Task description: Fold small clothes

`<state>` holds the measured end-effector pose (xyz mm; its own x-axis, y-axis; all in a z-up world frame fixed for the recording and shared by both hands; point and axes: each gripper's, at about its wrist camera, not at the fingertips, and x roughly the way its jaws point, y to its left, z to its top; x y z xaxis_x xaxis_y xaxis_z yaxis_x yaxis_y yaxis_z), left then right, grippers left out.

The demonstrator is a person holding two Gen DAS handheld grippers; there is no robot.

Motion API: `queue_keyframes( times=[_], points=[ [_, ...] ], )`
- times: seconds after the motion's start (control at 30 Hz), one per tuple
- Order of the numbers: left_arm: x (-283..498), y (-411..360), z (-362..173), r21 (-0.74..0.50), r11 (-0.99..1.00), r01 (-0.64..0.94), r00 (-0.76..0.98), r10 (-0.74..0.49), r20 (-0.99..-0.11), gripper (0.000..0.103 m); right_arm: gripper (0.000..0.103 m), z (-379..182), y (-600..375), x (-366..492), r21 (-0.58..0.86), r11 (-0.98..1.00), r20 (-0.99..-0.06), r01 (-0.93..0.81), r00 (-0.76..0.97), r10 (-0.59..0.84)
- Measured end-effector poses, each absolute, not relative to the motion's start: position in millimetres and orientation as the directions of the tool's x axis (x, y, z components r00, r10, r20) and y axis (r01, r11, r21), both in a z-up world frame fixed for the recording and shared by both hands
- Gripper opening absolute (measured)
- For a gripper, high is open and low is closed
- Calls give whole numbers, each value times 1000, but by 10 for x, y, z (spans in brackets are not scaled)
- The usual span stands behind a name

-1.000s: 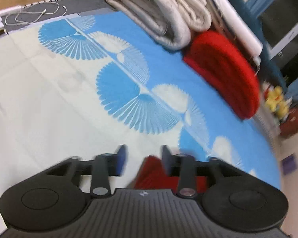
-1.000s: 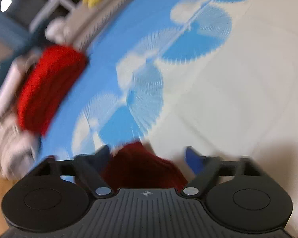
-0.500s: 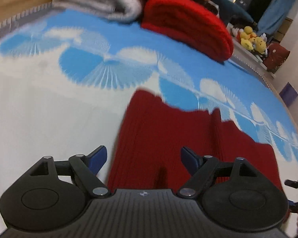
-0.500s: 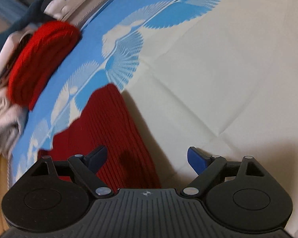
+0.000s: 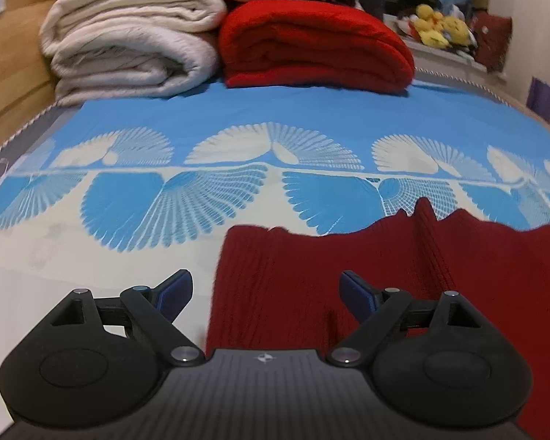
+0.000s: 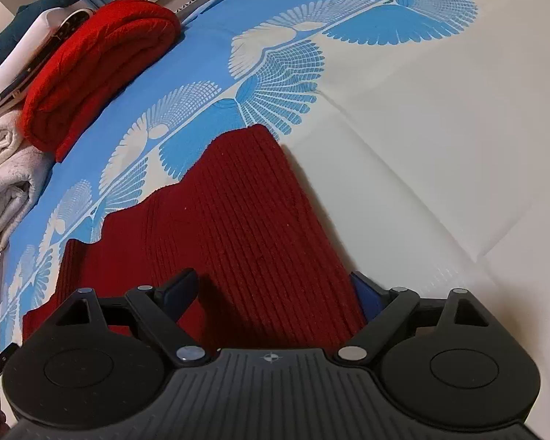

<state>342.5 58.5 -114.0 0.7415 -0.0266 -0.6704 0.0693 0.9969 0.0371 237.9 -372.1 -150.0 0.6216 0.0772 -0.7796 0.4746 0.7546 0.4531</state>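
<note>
Dark-red ribbed garment (image 5: 403,275) – one, flat on bedsheet (image 5: 91,256), two hand-held grippers – left (image 5: 266,293), right (image 6: 275,293) – both spread

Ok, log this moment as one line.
left gripper: open, empty | right gripper: open, empty | dark red knit: flat on bedsheet

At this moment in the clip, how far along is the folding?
Done: the dark red knit garment lies spread on the bedsheet. In hand: nothing; the left hand-held gripper and right hand-held gripper are both open above its near edge. Left: every fold; no fold shows.
</note>
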Motion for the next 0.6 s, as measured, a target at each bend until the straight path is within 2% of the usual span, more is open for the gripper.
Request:
queue_keyframes(
  times=[0.1,0.13,0.17,0.2,0.23,0.37,0.47,0.53,0.6],
  points=[
    [3594,519,-1218,55,996,67,746,-13,-666,91,89,-1513,-3716,2406,445,757,-785,479,616,72],
    [3650,513,-1257,48,997,57,738,-10,-675,84,89,-1517,-3721,2408,443,757,-786,480,614,71],
    [3702,511,-1301,41,998,56,724,-12,-690,71,89,-1519,-3723,2407,442,757,-787,482,613,69],
    [3771,495,-1361,46,997,60,697,-9,-717,26,89,-1523,-3727,2406,441,757,-788,483,612,69],
    [3822,482,-1404,72,996,48,677,21,-735,11,89,-1529,-3725,2407,440,758,-789,482,610,70],
    [3826,508,-1227,42,999,9,678,25,-734,10,87,-1534,-3717,2418,417,779,-796,468,601,65],
    [3673,686,-796,-85,996,26,721,-78,-689,9,78,-1507,-3741,2382,432,774,-794,463,602,83],
    [3580,866,-637,-101,994,36,756,-93,-648,9,71,-1471,-3754,2317,439,776,-791,453,605,95],
    [3707,1132,-825,-96,994,-45,707,-36,-706,10,68,-1453,-3761,2234,433,787,-793,439,601,101]
  ],
)
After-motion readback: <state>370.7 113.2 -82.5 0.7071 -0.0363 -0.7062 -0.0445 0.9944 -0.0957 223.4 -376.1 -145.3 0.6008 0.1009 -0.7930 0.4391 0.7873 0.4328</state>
